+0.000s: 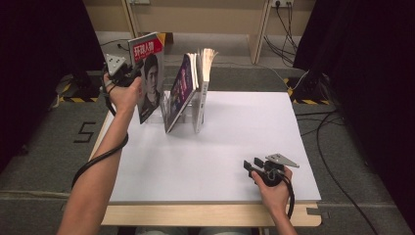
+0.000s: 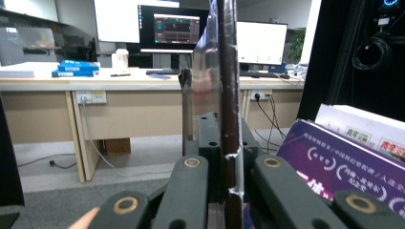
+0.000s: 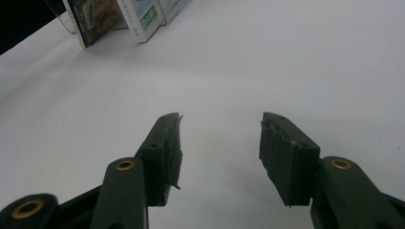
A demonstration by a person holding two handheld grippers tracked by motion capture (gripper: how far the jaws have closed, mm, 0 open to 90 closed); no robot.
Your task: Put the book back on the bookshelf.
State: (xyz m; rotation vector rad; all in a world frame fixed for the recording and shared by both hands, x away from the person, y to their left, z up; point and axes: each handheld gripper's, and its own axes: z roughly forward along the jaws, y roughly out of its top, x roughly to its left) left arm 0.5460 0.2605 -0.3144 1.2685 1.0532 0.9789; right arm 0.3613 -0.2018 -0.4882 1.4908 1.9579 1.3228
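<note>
My left gripper point(image 1: 133, 68) has its jaws clenched on the edge of a magazine point(image 1: 149, 81), the one with the red masthead and a portrait on the cover, and it hangs upright in the air just left of the clear rack point(image 1: 188, 110) at the far side of the tabletop point(image 1: 235, 147). In the left gripper view the magazine point(image 2: 228, 95) runs edge-on straight up between the jaws, glossy and thin. I judge it light but floppy and a bit slick (a coated cover gives the pads little to bite on), so I'd hold it near the spine, where the pages are bound and stiffest, and keep it vertical so it doesn't sag or fan open. The purple book point(image 1: 180, 90) and the thicker book point(image 1: 203, 81) beside it lean in the rack, close enough to snag a drooping corner. My right gripper point(image 1: 250, 169) rests at the near right of the tabletop, jaws released and holding nothing.
</note>
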